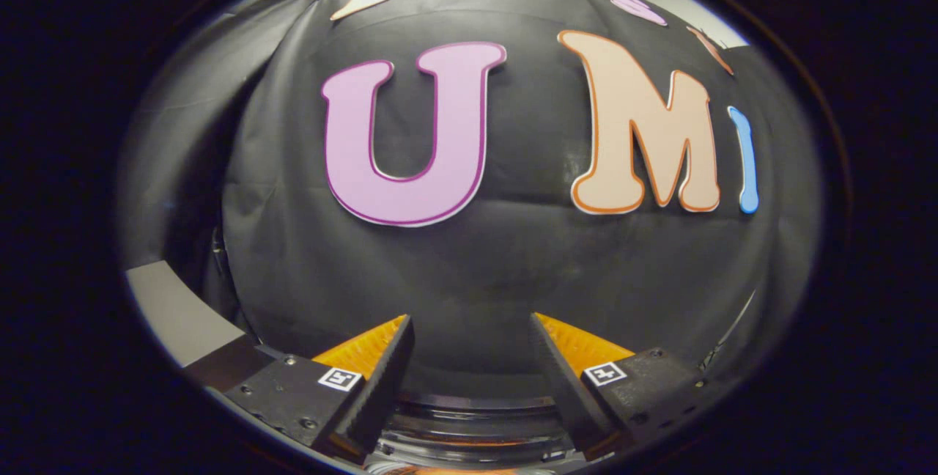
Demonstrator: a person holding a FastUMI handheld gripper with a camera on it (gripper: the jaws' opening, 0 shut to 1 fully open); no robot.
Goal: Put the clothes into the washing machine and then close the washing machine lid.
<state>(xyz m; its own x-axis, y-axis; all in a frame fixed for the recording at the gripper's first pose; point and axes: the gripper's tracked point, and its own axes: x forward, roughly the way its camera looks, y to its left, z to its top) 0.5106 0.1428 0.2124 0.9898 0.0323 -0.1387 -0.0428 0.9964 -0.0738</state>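
Gripper [472, 328] jaws standing open, gripping nothing, pointing at black cloth booth wall [498, 270]; dark round rim [476, 424] lying just below them.

One gripper [469, 358] is seen, its two fingers [381, 380] held apart with nothing between them. Two small square black-and-white marker tags [340, 378] are counted, one on each finger mount. One dark, round, ridged rim [469, 416] is seen below the fingers. One draped black cloth wall [476, 270] is hung beyond the fingers, and one grey flat surface [176, 314] lies beside that cloth.
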